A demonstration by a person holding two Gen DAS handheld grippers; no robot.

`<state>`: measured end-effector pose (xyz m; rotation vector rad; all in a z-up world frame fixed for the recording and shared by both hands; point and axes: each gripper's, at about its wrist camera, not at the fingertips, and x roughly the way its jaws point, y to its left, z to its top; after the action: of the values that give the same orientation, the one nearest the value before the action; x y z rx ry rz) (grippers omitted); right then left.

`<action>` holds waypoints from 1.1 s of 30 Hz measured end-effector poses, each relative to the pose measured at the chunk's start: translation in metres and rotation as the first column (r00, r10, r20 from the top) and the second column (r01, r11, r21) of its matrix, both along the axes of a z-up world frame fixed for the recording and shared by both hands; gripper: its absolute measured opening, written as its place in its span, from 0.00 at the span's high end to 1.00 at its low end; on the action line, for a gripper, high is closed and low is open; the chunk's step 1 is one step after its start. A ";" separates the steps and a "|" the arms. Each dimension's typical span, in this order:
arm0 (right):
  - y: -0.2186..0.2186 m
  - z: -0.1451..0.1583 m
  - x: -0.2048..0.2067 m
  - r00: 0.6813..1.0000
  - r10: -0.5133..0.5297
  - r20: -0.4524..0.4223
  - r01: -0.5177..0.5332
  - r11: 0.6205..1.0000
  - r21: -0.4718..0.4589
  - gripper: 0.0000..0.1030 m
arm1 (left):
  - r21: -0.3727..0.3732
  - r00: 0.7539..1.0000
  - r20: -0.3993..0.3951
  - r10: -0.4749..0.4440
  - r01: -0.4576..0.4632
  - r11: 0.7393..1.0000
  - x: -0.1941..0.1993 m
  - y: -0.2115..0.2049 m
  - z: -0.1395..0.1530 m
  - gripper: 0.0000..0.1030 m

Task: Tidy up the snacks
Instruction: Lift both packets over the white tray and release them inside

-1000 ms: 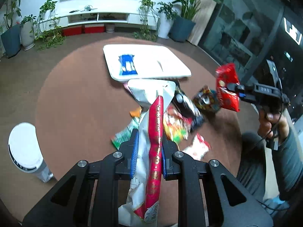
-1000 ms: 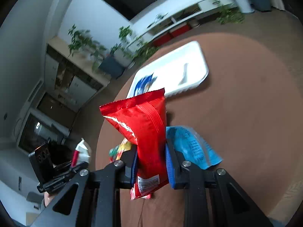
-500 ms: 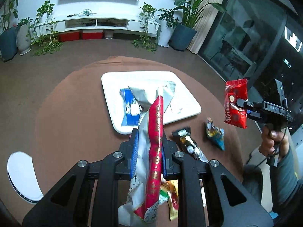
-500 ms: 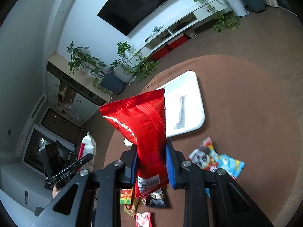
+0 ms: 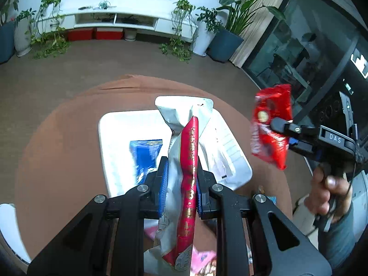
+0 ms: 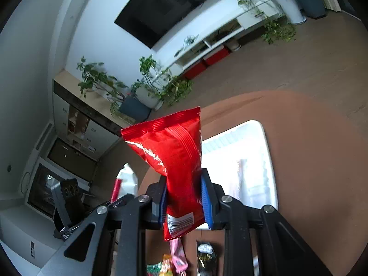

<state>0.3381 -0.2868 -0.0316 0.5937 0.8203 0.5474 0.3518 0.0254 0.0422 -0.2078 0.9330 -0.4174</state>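
My left gripper (image 5: 181, 172) is shut on a silver and red snack bag (image 5: 186, 161), held upright above the near end of a white tray (image 5: 110, 142). A blue packet (image 5: 145, 151) lies in that tray. My right gripper (image 6: 184, 193) is shut on a red snack bag (image 6: 174, 154), lifted off the table beside the same white tray (image 6: 264, 151). In the left wrist view the right gripper (image 5: 278, 126) and its red bag (image 5: 271, 124) hang to the right of the tray, with a hand (image 5: 326, 193) on the grip.
Loose snack packets (image 6: 179, 260) lie on the round brown table (image 5: 57, 138) near its front. A white round container (image 5: 9, 225) stands at the table's left edge. Potted plants (image 5: 227, 36) and a low white cabinet (image 5: 115, 20) line the far wall.
Both grippers have travelled with their bags from over the loose snack pile toward the white tray, which now lies much closer under each view.
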 end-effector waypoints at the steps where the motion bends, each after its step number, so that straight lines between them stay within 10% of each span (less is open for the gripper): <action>1: 0.008 -0.005 0.006 1.000 0.004 -0.010 -0.004 1.000 -0.015 0.74 | 0.002 1.000 -0.008 -0.003 0.003 1.000 0.005 -0.005 -0.005 0.83; 33: 0.066 -0.074 0.055 0.990 0.027 -0.142 -0.063 0.964 -0.259 0.68 | 0.056 0.989 -0.124 0.075 -0.069 0.996 0.067 -0.049 -0.099 0.83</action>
<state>0.3929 -0.2204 -0.1052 0.3715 1.0208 0.4325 0.4191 -0.0235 -0.0563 -0.2216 1.0556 -0.3159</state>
